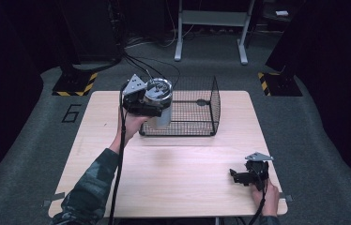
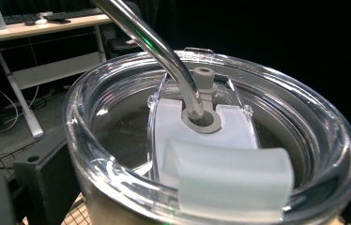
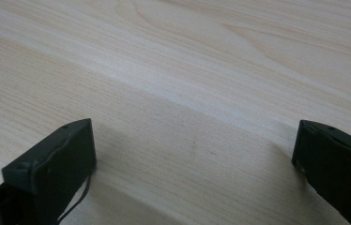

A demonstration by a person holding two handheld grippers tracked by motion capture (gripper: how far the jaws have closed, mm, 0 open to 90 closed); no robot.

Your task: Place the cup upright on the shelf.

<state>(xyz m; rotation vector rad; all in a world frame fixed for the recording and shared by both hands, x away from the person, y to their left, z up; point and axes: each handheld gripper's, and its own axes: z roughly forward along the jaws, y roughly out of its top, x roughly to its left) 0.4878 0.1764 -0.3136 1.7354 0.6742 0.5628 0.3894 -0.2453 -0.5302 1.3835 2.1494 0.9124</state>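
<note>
A steel tumbler with a clear lid and a bent metal straw is held upright in the air. My left gripper is shut on its body. It hangs over the left end of a black wire basket at the back of the wooden table. Whether its base is inside the basket I cannot tell. Near the table's front right corner, my right gripper is low over the bare wood, open with nothing between its jaws.
The basket has an open top and a dark disc on its floor. Behind the table stand a white desk frame and two dark stands on yellow-and-black striped bases.
</note>
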